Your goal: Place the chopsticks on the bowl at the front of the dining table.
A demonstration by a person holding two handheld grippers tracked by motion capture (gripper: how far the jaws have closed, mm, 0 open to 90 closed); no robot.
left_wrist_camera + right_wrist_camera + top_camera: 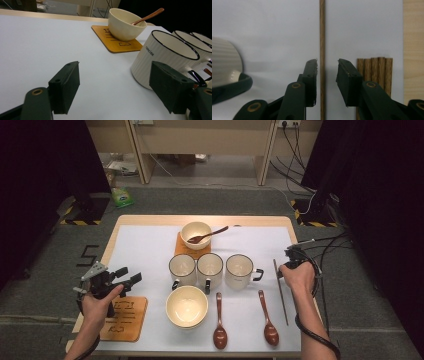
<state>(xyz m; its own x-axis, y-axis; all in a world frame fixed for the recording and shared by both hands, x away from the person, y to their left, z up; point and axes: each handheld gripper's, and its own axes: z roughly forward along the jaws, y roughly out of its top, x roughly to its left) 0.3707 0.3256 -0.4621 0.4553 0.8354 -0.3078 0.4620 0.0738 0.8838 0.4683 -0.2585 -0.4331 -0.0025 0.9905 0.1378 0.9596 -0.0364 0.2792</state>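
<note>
Over the table's right edge — right gripper [327,65] straddled a thin brown wooden chopstick [322,37]
Jaws stood slightly apart, gripping nothing; left gripper [113,80] gaped wide, empty — beside a white ribbed mug [160,53]

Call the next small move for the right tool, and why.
Probably close the right tool on the single wooden stick. The stick runs between its open jaws, close to the left one, and nothing is clamped yet. A bundle of sticks lies just beside the other jaw, so shut gently without drifting that way. The left tool hangs open over bare table.
</note>
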